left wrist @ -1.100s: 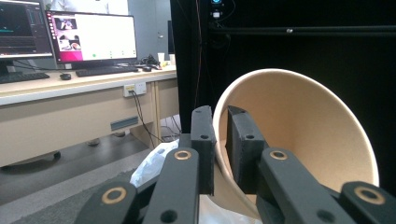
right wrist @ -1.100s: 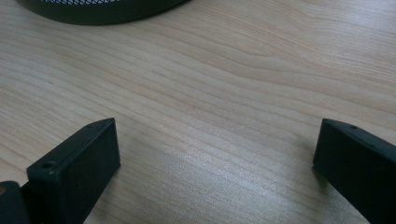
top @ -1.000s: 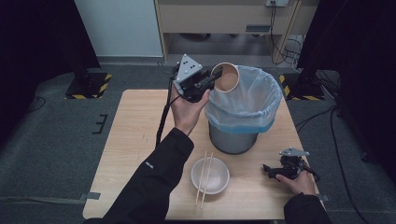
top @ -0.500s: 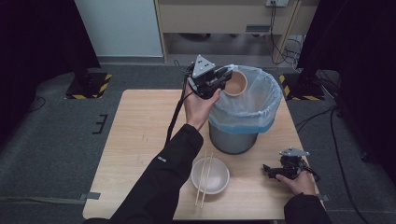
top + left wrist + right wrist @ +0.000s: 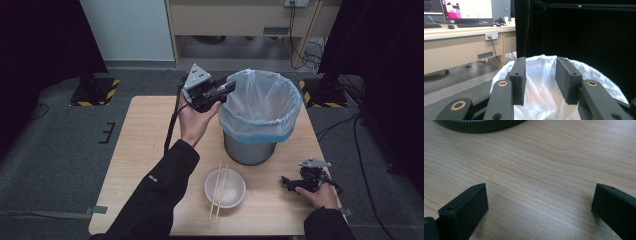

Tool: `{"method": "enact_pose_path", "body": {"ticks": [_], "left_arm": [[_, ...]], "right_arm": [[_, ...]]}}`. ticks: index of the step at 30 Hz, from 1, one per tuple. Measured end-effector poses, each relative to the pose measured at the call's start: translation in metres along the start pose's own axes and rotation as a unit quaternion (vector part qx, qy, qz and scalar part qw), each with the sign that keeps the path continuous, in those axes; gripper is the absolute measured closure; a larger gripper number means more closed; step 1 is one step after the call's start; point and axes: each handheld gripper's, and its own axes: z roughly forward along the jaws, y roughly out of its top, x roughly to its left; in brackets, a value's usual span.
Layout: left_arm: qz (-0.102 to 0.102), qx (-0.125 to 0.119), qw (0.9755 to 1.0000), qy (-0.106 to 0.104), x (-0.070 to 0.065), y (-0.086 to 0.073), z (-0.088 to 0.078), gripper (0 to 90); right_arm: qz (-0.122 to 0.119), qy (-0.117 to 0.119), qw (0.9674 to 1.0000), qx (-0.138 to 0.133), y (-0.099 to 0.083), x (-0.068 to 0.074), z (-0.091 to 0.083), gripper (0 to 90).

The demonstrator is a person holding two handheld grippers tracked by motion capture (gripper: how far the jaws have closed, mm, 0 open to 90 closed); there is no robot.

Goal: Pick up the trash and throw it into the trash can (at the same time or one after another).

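Left hand-held gripper (image 5: pixel 227 90), jaws just been opening w/ nothing between them, hangs over the lined bin (image 5: pixel 260 107) rim (mid-bench) & could snag the liner, tipping it.

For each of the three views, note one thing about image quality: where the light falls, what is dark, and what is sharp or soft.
High view: table evenly lit, surroundings dim, dark curtains at both sides. Left gripper view: right half almost black, white bin liner bright, the nearest jaw parts soft. Right gripper view: wood grain sharp, a pale sheen between the open jaws of the right gripper.
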Motion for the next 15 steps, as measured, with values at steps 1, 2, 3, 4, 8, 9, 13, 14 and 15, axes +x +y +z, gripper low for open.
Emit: {"method": "enact_pose_path", "body": {"ticks": [1,2,3,4,8,9,13,14,15], "left_arm": [[0.0,-0.001,1.0,-0.001,0.001,-0.001,-0.004,59.7],[0.002,0.001,1.0,0.0,0.001,-0.002,-0.009,59.1],[0.005,0.003,1.0,0.0,0.001,-0.003,-0.012,58.8],[0.006,0.005,1.0,-0.001,0.002,-0.005,-0.017,58.7],[0.015,0.014,0.9998,-0.005,-0.001,-0.014,-0.032,57.8],[0.016,0.015,0.9997,-0.005,-0.003,-0.017,-0.036,57.6],[0.017,0.024,0.9995,-0.008,-0.007,-0.029,-0.049,56.8],[0.016,0.028,0.9994,-0.008,-0.009,-0.034,-0.053,56.7],[0.017,0.03,0.9994,-0.008,-0.01,-0.037,-0.054,56.7]], "right_arm": [[0.001,0.0,1.0,0.001,0.0,0.0,0.0,0.8],[0.001,0.0,1.0,0.001,0.0,0.0,0.0,0.8],[0.002,0.0,1.0,0.002,0.0,0.0,0.0,0.8],[-0.001,0.0,1.0,0.002,0.0,0.0,0.0,0.7],[0.0,0.0,1.0,0.002,0.0,0.0,0.0,0.8],[0.0,0.0,1.0,0.002,0.0,0.0,0.0,0.8],[-0.001,0.0,1.0,0.002,0.0,0.0,0.0,0.8],[0.0,0.0,1.0,0.002,0.0,0.0,0.0,0.8],[0.0,0.0,1.0,0.002,0.0,0.0,0.0,0.8]]}}
